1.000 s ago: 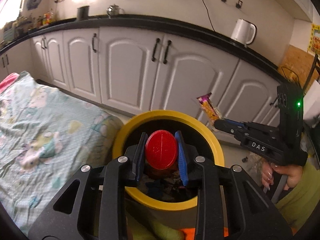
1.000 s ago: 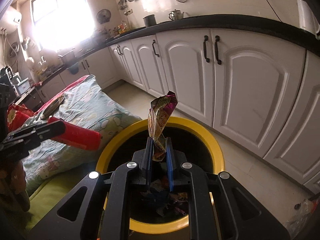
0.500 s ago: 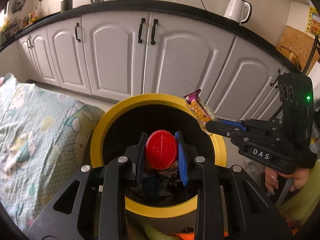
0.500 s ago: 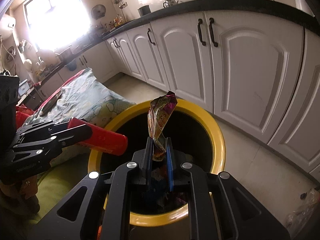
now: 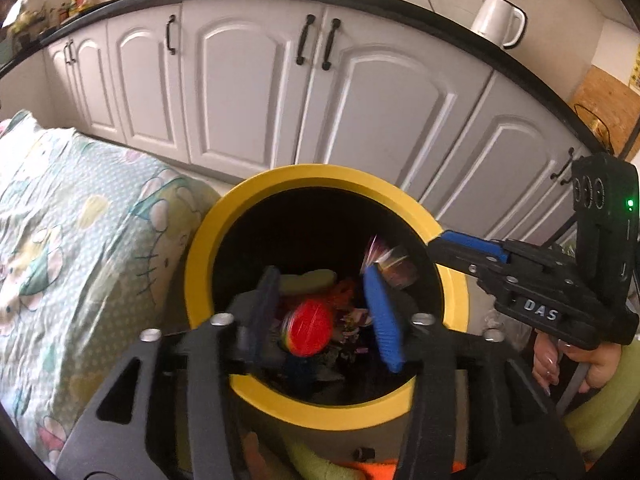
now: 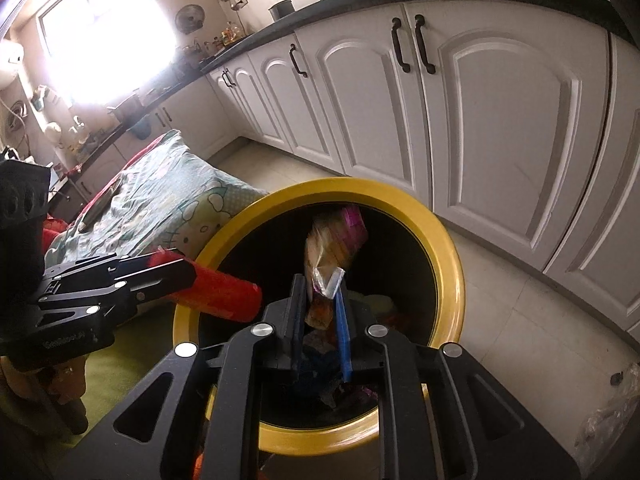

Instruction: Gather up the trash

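Observation:
A yellow-rimmed black bin (image 5: 320, 412) with several wrappers in it stands right below both grippers. My left gripper (image 5: 322, 276) hangs over its mouth with jaws opening wide. A red can (image 5: 308, 332) shows blurred between the jaws, and neither pad presses on it. In the right wrist view the red can (image 6: 224, 296) sticks out of the left gripper (image 6: 184, 268) over the bin's rim (image 6: 448, 264). My right gripper (image 6: 319, 280) is opening too. A snack wrapper (image 6: 336, 240) stands blurred and loose between its fingers. In the left wrist view the wrapper (image 5: 388, 264) is off the tips of the right gripper (image 5: 436, 242).
A bed with cartoon-print bedding (image 5: 80, 240) lies left of the bin. White kitchen cabinets (image 5: 248, 100) run close behind it, with a white kettle (image 5: 496, 20) on the counter. A person's hand (image 5: 568, 360) holds the right gripper. A clear plastic bag (image 6: 608, 420) lies on the tiled floor.
Both grippers came lower over the bin. The left jaws spread wide and let go of the red can. The right jaws parted and the wrapper slipped down towards the bin.

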